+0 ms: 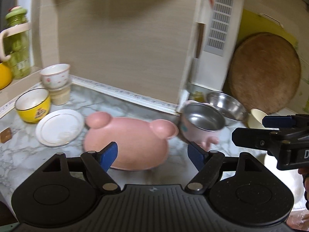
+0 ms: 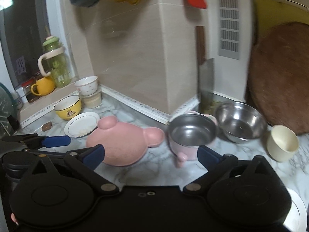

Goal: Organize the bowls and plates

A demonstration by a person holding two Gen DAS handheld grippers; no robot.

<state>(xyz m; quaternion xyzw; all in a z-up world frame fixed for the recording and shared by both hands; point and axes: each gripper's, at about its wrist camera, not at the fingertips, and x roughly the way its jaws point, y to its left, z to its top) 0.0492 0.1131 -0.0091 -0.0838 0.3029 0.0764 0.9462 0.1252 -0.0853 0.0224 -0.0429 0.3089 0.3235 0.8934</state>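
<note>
Left of the left gripper's (image 1: pixel 152 152) jaws the yellow bowl (image 1: pixel 32 105) and small white plate (image 1: pixel 58 127) sit on the marble table (image 1: pixel 125 104). Those jaws stand open and empty, the upturned pink bear plate (image 1: pixel 127 141) just ahead between them. The right gripper (image 2: pixel 152 154) is spread wide too, holding nothing — the pink-sided steel bowl (image 2: pixel 191 133) lies just ahead of its right jaw, the steel bowl (image 2: pixel 240 121) and cream cup (image 2: pixel 282 143) farther right. This looks like a pause between placements; the next move calls for choosing one dish and closing squarely on its rim.
</note>
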